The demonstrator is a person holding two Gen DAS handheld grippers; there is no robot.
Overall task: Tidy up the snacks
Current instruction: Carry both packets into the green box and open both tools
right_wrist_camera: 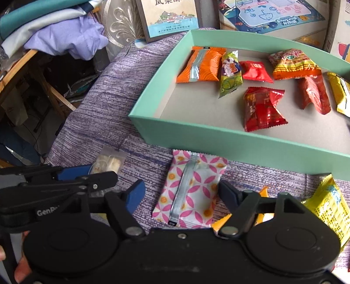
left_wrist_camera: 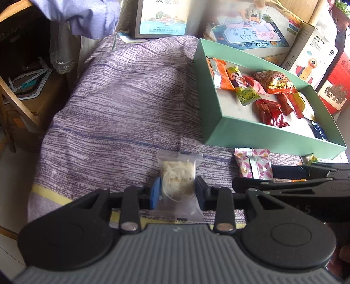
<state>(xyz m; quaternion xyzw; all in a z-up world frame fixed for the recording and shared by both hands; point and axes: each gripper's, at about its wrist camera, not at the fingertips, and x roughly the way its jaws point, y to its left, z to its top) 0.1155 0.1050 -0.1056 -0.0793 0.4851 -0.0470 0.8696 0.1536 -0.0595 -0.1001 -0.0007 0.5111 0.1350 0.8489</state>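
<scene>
My left gripper [left_wrist_camera: 177,189] is shut on a clear packet with a pale cake [left_wrist_camera: 177,177], low over the purple cloth [left_wrist_camera: 122,104]. The packet also shows in the right wrist view [right_wrist_camera: 108,163]. My right gripper [right_wrist_camera: 182,192] is open, its fingers either side of a pink-and-white patterned packet [right_wrist_camera: 190,187] lying on the cloth; that packet shows in the left wrist view [left_wrist_camera: 254,162]. A green box [right_wrist_camera: 240,139] holds several orange, red and yellow snack packets [right_wrist_camera: 262,107], just beyond both grippers.
A yellow packet [right_wrist_camera: 326,209] and an orange one [right_wrist_camera: 263,192] lie at the right by the box. Printed cartons and a framed picture [right_wrist_camera: 170,17] stand behind. Wooden furniture and piled clothes [right_wrist_camera: 63,37] are at the left, past the cloth's edge.
</scene>
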